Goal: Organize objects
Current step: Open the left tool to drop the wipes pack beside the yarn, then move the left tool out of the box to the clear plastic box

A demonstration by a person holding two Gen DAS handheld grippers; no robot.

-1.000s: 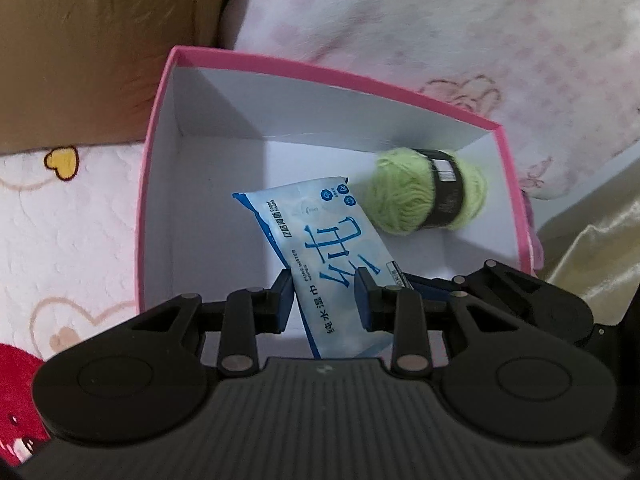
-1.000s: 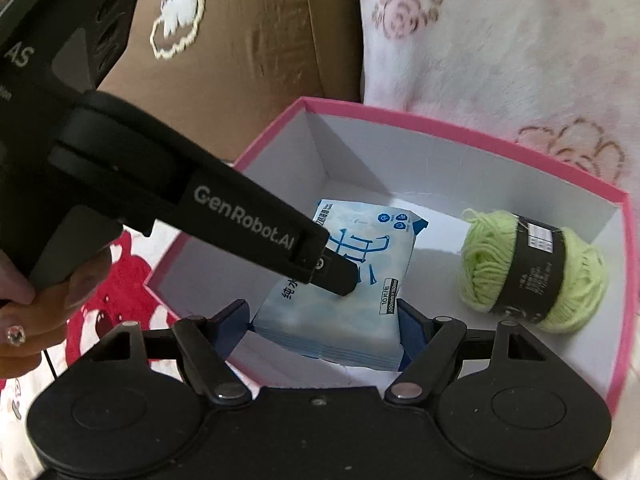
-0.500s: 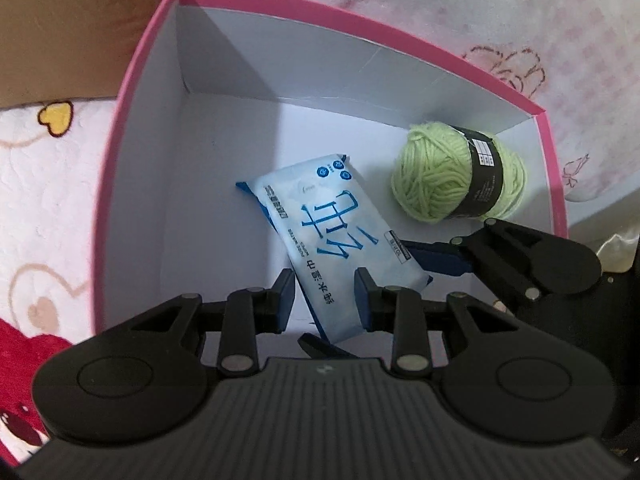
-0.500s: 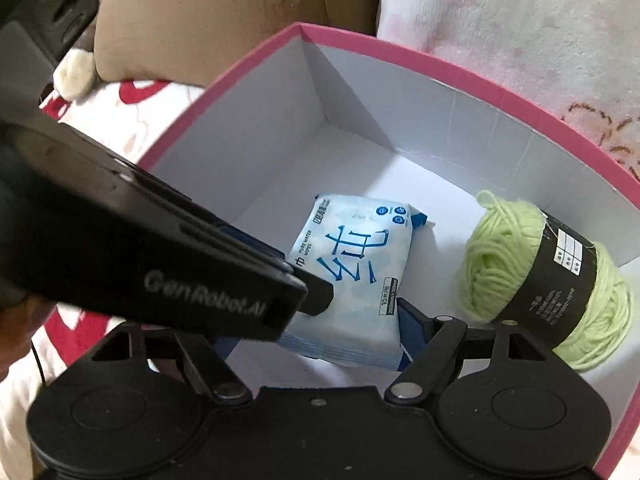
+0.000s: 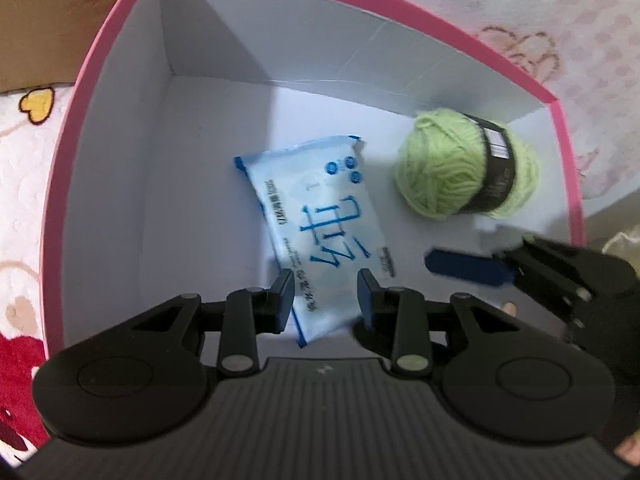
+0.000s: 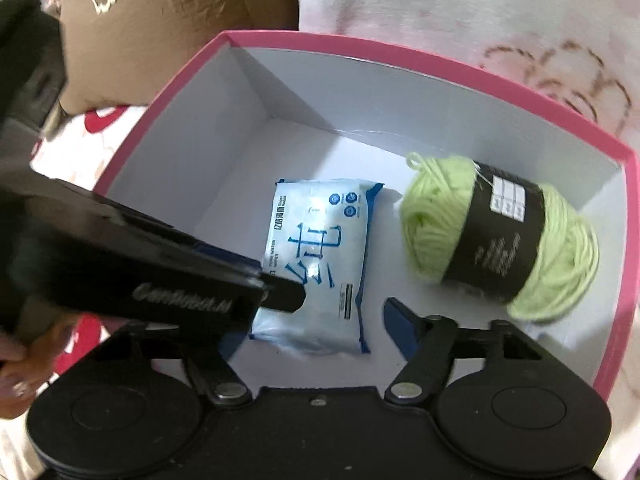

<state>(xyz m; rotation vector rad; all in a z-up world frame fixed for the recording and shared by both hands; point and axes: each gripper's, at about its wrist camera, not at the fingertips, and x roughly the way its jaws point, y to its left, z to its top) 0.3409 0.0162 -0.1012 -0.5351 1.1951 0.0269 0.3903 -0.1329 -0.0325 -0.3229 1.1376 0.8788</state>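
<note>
Two hand-held grippers point down into one pink box (image 5: 104,80). The left hand-held gripper (image 5: 325,290) has its jaws opening; the near end of the wet-wipe pack (image 5: 316,232) lies between its blue pads, and whether they press on it cannot be told. The right hand-held gripper (image 6: 320,320) has its jaws closing around the same pack's near end; its right pad stands clear of the pack, its left finger is hidden.

The wet-wipe pack is pale blue with large blue characters and lies flat on the white box floor, near the middle. A green yarn ball (image 5: 464,172) with a black label band lies beside it, near the right wall. The floor to the left of the pack is bare up to the left wall. Pink patterned bedding (image 5: 520,8) surrounds the box.
</note>
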